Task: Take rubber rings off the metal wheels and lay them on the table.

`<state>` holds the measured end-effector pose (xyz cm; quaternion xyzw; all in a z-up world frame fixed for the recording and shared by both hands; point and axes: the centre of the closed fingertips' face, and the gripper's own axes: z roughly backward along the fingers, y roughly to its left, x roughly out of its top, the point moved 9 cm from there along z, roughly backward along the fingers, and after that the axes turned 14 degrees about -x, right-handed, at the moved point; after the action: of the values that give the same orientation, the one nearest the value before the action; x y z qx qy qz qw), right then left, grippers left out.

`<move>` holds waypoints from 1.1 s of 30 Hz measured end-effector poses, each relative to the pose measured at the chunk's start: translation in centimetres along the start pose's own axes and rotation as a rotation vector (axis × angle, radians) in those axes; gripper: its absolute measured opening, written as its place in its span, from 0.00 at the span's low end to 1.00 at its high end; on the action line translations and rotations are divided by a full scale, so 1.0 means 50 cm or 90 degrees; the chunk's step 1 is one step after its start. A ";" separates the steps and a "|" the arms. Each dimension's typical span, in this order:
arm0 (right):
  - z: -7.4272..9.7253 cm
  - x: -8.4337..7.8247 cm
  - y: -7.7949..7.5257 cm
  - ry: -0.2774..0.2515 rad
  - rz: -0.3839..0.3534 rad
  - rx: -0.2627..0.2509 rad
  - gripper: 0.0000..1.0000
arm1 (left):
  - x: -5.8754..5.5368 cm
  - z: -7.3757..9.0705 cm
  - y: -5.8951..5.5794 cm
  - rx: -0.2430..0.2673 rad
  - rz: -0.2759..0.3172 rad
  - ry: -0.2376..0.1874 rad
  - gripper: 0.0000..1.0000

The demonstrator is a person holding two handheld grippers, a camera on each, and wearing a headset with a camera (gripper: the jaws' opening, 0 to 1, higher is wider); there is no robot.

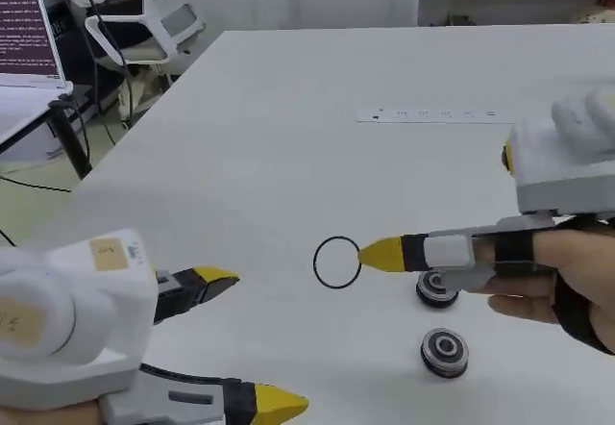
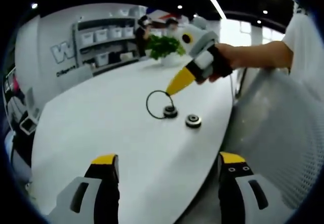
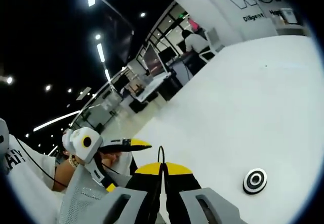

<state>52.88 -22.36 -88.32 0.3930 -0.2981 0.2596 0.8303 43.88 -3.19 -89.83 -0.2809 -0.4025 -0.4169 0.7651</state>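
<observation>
Head view: right gripper, pinching rubber ring, half-hides one wheel.

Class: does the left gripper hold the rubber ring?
No: the rubber ring sits pinched in the right gripper, while the left gripper stands open.

Left gripper, low over the table's near edge, with jaws spread wide apart. Right gripper, held by the right hand, reaches in from the table's right side, jaws pressed together on a rubber ring at their yellow tips.
</observation>
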 end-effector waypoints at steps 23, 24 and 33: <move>-0.047 -0.117 -0.033 0.126 0.021 -0.044 0.00 | 0.000 0.000 0.000 0.004 0.003 -0.008 0.80; -0.049 -0.118 -0.035 0.127 0.021 -0.047 0.00 | 0.000 0.000 0.000 0.004 0.003 -0.010 0.80; -0.056 -0.125 -0.046 0.125 0.034 -0.072 0.00 | 0.000 -0.001 -0.003 0.002 0.006 -0.011 0.80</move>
<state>50.92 -22.61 -95.25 0.3100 -0.2402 0.3018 0.8690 43.78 -3.30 -89.82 -0.2855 -0.4083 -0.4100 0.7640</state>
